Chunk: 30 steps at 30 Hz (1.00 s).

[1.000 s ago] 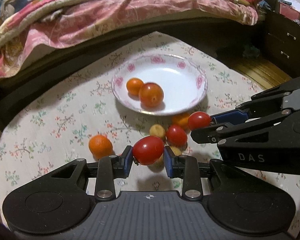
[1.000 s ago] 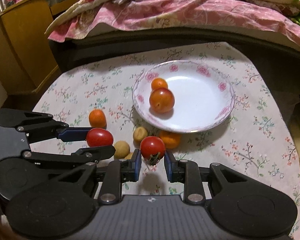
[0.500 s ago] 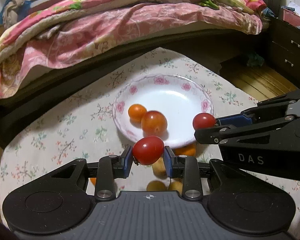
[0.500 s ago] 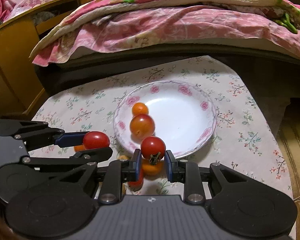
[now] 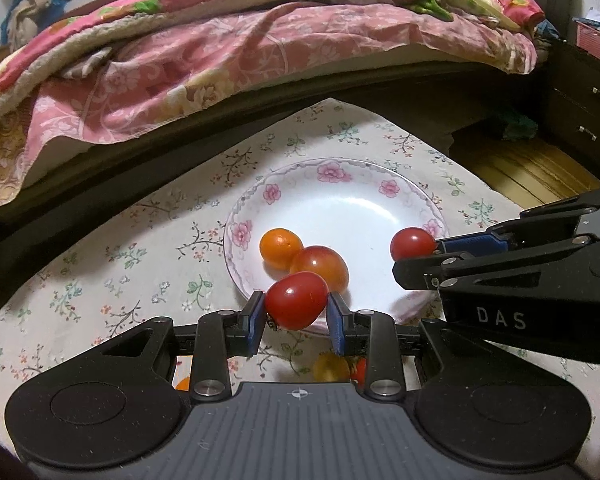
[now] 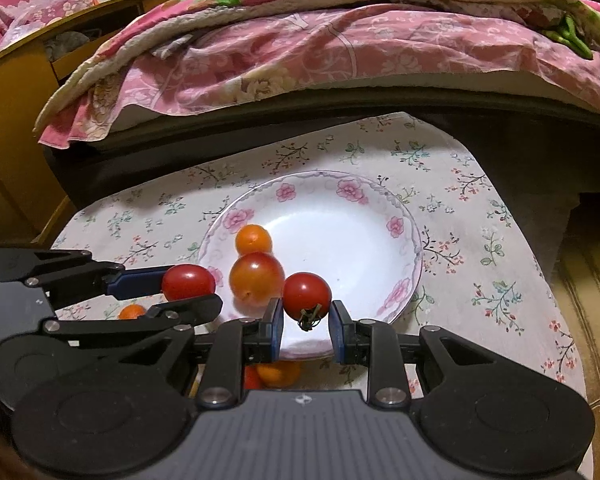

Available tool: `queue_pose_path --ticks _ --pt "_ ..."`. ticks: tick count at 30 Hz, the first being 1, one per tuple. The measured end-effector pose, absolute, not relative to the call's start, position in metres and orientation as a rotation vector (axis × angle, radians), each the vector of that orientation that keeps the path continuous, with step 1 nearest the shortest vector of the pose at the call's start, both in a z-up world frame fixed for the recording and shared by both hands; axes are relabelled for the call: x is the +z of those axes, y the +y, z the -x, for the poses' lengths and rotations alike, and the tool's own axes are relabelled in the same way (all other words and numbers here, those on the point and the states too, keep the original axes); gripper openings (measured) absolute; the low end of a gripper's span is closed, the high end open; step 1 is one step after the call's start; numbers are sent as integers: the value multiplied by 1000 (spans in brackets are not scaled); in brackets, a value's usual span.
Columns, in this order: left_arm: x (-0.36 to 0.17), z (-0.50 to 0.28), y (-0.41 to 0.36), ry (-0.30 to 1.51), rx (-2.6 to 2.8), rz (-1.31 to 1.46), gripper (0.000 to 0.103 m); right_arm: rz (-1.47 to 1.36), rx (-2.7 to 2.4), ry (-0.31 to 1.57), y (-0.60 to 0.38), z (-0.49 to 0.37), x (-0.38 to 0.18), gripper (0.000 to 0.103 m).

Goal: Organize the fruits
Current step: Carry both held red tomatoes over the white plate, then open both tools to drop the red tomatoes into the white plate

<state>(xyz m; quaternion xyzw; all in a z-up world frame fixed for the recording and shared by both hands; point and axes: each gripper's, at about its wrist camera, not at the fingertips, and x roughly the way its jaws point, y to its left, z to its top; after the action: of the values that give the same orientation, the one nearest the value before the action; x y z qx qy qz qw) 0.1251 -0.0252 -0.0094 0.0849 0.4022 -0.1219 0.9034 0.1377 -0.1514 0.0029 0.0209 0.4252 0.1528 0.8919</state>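
Beside the bed, above a flowered plate (image 5: 418,200) on the bench, left tongs (image 5: 296,316) and right tongs (image 6: 305,322) each grip one red tomato, delivery step, release into the plate judged next.

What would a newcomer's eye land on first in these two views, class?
Two red tomatoes held in mid-air: the left gripper pinches an oval tomato, the right gripper a round tomato with its stem. Both hang over the near rim of the floral plate, where a small orange and an orange-red tomato lie touching.
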Motion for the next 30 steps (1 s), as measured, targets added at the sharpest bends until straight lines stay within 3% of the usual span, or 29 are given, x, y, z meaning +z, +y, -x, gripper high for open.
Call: queue_pose_path --ticks 30 --pt "-24 -159 -21 787 -261 -97 41 -146 258 936 -160 -181 -26 30"
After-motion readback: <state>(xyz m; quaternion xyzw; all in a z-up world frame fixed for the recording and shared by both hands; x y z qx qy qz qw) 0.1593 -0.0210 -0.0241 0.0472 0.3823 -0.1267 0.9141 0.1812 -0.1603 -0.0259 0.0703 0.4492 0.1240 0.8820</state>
